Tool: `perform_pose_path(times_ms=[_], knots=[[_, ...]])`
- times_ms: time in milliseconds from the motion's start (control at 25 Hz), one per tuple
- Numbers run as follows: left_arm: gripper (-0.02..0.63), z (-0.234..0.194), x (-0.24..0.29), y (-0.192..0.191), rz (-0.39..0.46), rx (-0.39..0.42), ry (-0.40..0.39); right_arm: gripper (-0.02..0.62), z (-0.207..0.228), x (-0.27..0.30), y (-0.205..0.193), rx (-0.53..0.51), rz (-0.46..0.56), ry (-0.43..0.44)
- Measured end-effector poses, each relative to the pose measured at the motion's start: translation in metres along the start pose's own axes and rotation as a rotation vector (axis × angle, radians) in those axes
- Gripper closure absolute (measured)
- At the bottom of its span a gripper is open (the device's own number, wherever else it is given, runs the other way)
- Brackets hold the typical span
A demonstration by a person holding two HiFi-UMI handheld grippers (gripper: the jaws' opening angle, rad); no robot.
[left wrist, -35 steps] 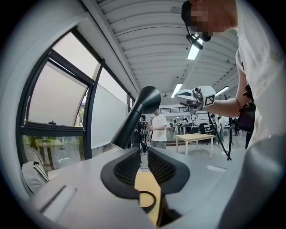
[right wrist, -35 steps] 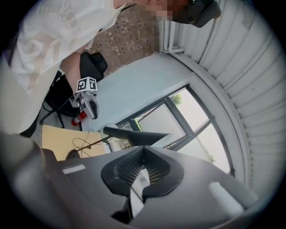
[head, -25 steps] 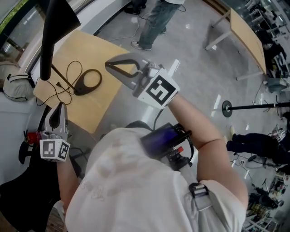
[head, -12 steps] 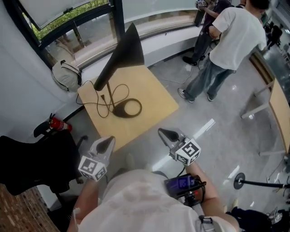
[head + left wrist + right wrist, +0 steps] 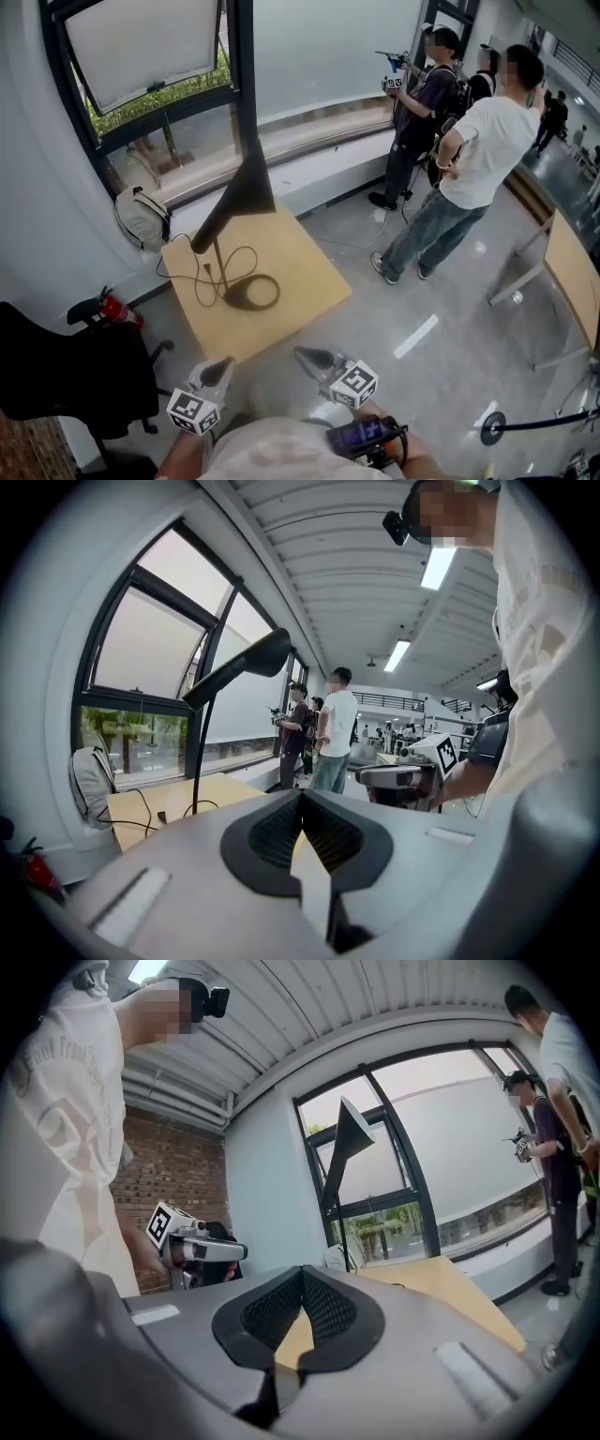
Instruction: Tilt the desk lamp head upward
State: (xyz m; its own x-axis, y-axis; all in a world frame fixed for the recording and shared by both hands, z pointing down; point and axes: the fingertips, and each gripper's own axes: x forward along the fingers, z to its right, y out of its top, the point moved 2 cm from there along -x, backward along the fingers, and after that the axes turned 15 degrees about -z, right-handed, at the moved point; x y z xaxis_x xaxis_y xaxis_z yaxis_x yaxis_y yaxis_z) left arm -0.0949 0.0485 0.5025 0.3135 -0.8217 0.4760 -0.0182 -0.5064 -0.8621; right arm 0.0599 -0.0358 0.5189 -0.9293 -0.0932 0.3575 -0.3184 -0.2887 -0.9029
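The black desk lamp stands on a small wooden table [image 5: 300,272]: cone head [image 5: 240,195] sloping down, thin stem [image 5: 217,258], ring base [image 5: 251,292], cable looped beside it. Both grippers hover short of the table's near edge, apart from the lamp. My left gripper [image 5: 223,365] is shut with nothing in it; my right gripper [image 5: 303,354] is shut and empty too. In the left gripper view the lamp head [image 5: 253,658] rises above the closed left gripper [image 5: 302,794]. The right gripper view shows the lamp head [image 5: 349,1134] beyond the closed right gripper [image 5: 302,1270].
A pale backpack [image 5: 142,217] leans under the window behind the table. A red fire extinguisher [image 5: 117,309] and a black chair [image 5: 70,370] are at the left. Several people [image 5: 473,159] stand on the floor at the right, near another table [image 5: 574,272].
The head view has swung up from the person's body to the room. The right gripper, raised over the table edge a second ago, now sits low, level with the left.
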Motion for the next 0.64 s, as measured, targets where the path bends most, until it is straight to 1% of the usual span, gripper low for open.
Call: perform_pose_path(times_ms=[200,400,520,640], knots=[[0.604,0.016,0.001,0.002,0.003,0.009,0.007,0.581,0.001,-0.014,0.003,-0.011,0.018,0.001],[0.604,0.026,0.003,-0.006,-0.012,0.019,0.006,0.581,-0.004,-0.022,0.001,-0.012,0.033,-0.002],[0.604,0.038,0.006,-0.006,-0.014,0.036,-0.012,0.581,-0.007,-0.037,-0.005,-0.005,0.048,-0.022],[0.604,0.058,0.015,-0.005,-0.019,0.062,-0.049,0.581,-0.009,-0.060,-0.011,0.003,0.055,-0.058]])
